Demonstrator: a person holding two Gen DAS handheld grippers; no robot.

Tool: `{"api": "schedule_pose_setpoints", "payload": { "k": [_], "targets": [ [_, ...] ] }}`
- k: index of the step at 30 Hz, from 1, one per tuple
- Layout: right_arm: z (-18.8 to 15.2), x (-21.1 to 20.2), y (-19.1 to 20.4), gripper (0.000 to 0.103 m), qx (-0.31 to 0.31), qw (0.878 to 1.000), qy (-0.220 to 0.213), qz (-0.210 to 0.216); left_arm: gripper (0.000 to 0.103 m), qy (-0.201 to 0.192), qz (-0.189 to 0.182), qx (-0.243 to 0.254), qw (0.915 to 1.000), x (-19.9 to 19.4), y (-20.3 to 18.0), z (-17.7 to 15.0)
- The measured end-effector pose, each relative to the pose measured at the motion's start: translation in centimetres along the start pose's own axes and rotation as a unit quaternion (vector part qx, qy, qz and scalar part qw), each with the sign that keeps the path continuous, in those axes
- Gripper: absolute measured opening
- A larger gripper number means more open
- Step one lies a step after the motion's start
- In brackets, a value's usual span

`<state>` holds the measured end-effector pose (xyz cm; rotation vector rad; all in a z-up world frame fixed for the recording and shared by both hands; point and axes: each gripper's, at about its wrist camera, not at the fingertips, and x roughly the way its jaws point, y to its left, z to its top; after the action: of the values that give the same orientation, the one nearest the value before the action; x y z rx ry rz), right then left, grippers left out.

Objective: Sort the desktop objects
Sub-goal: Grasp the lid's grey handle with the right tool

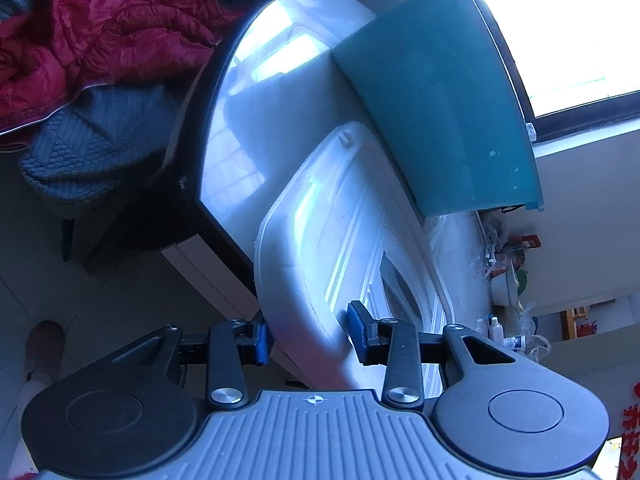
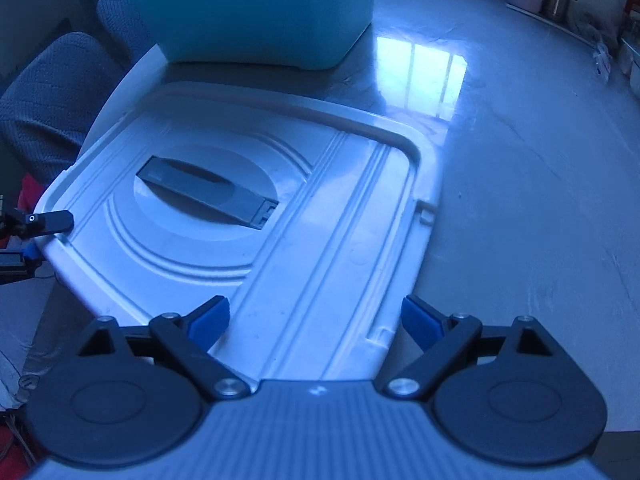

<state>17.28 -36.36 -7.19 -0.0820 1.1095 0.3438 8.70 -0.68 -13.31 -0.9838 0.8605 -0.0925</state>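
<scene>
A flat white plastic box lid (image 2: 280, 216) lies on the glossy grey tabletop (image 2: 520, 184), one corner jutting past the table's edge. Behind it, on the same table, stands a teal plastic bin (image 2: 260, 12). My left gripper (image 1: 310, 338) straddles the lid's rim; my right gripper (image 2: 316, 320) sits over its near edge.
</scene>
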Motion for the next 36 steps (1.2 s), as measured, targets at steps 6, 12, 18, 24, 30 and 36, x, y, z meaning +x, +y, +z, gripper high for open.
{"api": "schedule_pose_setpoints", "payload": {
  "k": [6, 12, 18, 24, 30, 36],
  "targets": [
    [1.8, -1.3, 0.9, 0.093, -0.050, 0.998, -0.031, 0.030, 0.040, 0.004, 0.007, -0.003, 1.0000, -0.2, 0.0, 0.0],
    [6.0, 1.0, 4.3, 0.085, -0.193, 0.978, 0.007, 0.077, 0.041, 0.004, 0.010, -0.006, 0.9999, -0.3, 0.0, -0.3],
    [9.6, 4.2, 7.5, 0.069, -0.281, 0.953, 0.074, 0.089, 0.043, 0.000, 0.020, -0.002, 0.9998, -0.5, 0.2, -0.4],
    [11.5, 5.9, 10.3, 0.066, -0.383, 0.910, 0.138, 0.081, 0.043, 0.000, 0.022, -0.009, 0.9997, -0.4, 0.5, -0.4],
    [11.2, 6.0, 12.9, 0.028, -0.441, 0.881, 0.153, 0.075, 0.045, 0.002, 0.029, -0.019, 0.9994, -0.1, 0.9, -0.6],
    [10.7, 5.7, 13.9, 0.027, -0.456, 0.874, 0.150, 0.072, 0.045, 0.001, 0.030, -0.022, 0.9993, -0.1, 1.1, -0.6]
  ]
}}
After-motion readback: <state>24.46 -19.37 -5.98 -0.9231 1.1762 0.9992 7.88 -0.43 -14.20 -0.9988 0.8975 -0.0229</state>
